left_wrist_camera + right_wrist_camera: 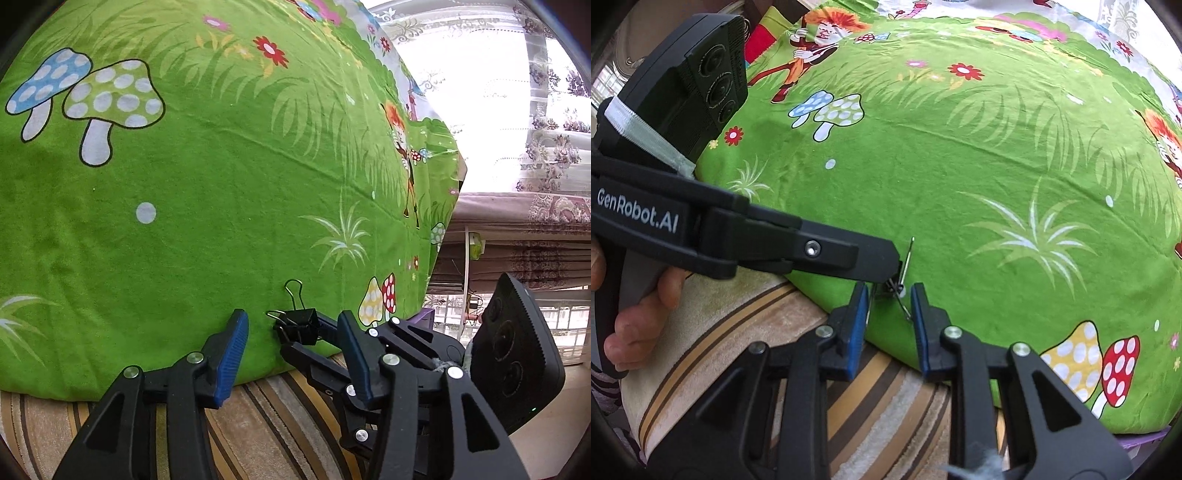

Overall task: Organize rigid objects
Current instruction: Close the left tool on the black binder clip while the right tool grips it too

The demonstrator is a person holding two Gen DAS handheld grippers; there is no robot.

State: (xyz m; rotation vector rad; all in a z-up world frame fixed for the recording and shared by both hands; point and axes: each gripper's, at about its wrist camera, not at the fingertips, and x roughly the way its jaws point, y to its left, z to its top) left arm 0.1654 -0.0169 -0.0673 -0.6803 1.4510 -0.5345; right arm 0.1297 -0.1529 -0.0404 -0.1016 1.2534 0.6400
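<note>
A black binder clip point(297, 325) with silver wire handles sits at the lower edge of a green cushion point(184, 203). My right gripper point(301, 338) reaches in from the right and is shut on the clip's black body. My left gripper point(292, 350) is open; its blue pads point(232, 350) stand either side of the clip without touching it. In the right wrist view the clip point(892, 290) is small and edge-on between my right gripper's point(890, 319) blue pads point(858, 325). My left gripper point(892, 264) comes in from the left, its tip just above the clip.
The green cushion point(960, 166), printed with mushrooms and grass, fills most of both views. It rests on a brown-striped fabric surface point(738, 332). A person's hand point(639, 302) holds the left gripper's handle. A lace-curtained window point(498, 92) is at the right.
</note>
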